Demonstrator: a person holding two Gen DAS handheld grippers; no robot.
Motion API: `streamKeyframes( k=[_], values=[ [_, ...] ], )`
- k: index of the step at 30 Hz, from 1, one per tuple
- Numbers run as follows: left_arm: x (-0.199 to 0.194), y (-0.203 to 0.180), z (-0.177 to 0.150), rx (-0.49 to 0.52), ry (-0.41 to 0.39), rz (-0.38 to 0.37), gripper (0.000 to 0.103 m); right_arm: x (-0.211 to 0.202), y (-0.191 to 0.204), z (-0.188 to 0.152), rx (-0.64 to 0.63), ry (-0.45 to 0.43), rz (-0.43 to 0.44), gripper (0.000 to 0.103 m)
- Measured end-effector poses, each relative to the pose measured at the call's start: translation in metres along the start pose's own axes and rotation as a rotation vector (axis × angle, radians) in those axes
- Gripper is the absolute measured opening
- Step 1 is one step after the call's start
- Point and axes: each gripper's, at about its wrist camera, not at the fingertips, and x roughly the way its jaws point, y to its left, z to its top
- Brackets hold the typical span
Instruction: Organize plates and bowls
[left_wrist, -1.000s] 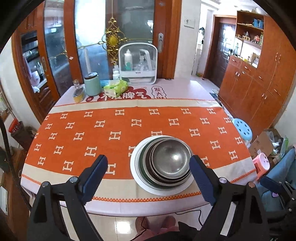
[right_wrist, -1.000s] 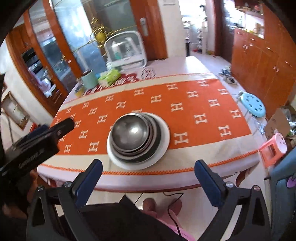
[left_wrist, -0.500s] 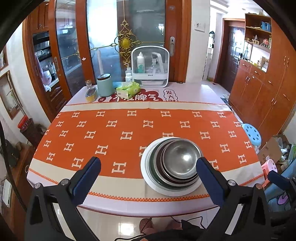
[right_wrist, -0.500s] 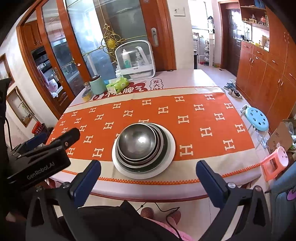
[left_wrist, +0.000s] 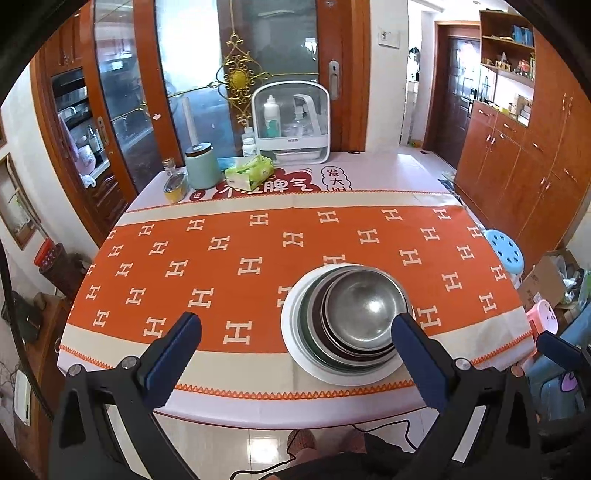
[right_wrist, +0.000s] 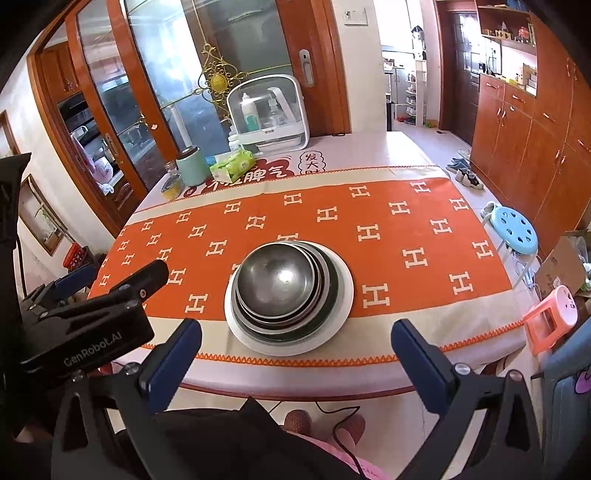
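A stack of metal bowls (left_wrist: 364, 312) sits nested on a white plate (left_wrist: 295, 345) near the front edge of the table with the orange patterned cloth. The same stack (right_wrist: 280, 282) and plate (right_wrist: 341, 299) show in the right wrist view. My left gripper (left_wrist: 295, 356) is open and empty, held back from the table's front edge, with the stack just ahead of its right finger. My right gripper (right_wrist: 295, 356) is open and empty, also short of the table edge, the stack straight ahead. The left gripper's body (right_wrist: 92, 317) shows at the left of the right wrist view.
At the table's far end stand a white dispenser box (left_wrist: 291, 125), a green tissue pack (left_wrist: 249, 173), a mint canister (left_wrist: 201, 166) and a small jar (left_wrist: 175, 184). A blue stool (right_wrist: 515, 230) and a pink stool (right_wrist: 550, 317) stand on the right. Wooden cabinets line the right wall.
Both grippers have drawn back and risen from the table, so the stack looks smaller and farther. The jaws stayed open. The bowls and plate have not moved.
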Motion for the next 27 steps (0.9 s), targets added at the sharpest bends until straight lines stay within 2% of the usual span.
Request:
streamKeyframes(
  k=[13,27],
  values=[
    [0.011,-0.002,0.0,0.018,0.035,-0.017,0.102,0.008,-0.001,-0.002,0.023,0.03,-0.001,0.103],
    [0.013,0.001,0.004,0.005,0.036,0.008,0.102,0.018,-0.004,0.005,0.016,0.056,0.021,0.103]
  ],
)
